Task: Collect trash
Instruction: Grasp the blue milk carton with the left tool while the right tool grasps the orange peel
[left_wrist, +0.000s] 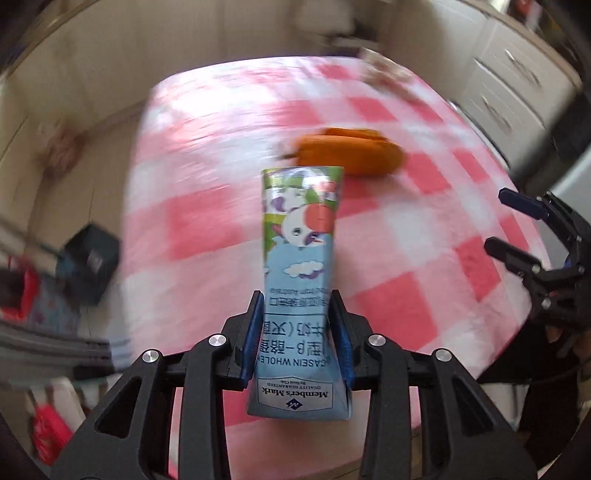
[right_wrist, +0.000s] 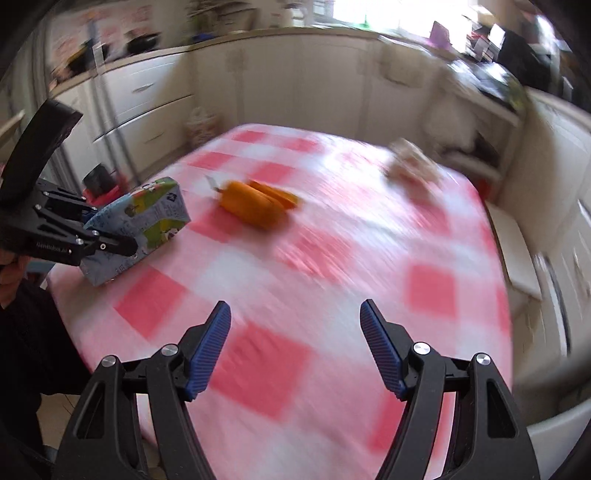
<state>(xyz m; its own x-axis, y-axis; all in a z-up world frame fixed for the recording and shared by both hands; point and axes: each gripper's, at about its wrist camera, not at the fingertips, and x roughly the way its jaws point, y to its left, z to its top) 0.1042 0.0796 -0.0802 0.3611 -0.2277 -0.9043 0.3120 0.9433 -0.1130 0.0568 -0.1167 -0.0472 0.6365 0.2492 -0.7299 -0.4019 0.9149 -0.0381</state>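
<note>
Nearest the left wrist camera: a milk carton (left_wrist: 301, 266), blue with a cartoon cow and "Member's Mark" printed on its base, clamped between the blue pads (left_wrist: 249, 332) of the left gripper (left_wrist: 298, 295). Jaws drawn in to a narrow gap, both pads pressing the carton's sides near its lower half, top end pointing away over the table. Seen from the right wrist too: the same carton (right_wrist: 138, 225) held tilted above the near left corner of the red-and-white checked tablecloth (right_wrist: 332, 280), clear of the cloth.

Judged progress: one piece of trash picked up, not yet dropped anywhere; no bin clearly made out in either blurred view. Still lying on the cloth: an orange wrapper-like item (right_wrist: 258, 205) near the middle, and a pale crumpled scrap (right_wrist: 410, 162) toward the far right edge, too smeared to name closer. Both probably left to collect.

Right gripper (right_wrist: 295, 347): jaws spread wide, nothing between the ribbed blue pads (right_wrist: 208, 347), hanging over the near part of the cloth, well apart from the orange item.
</note>
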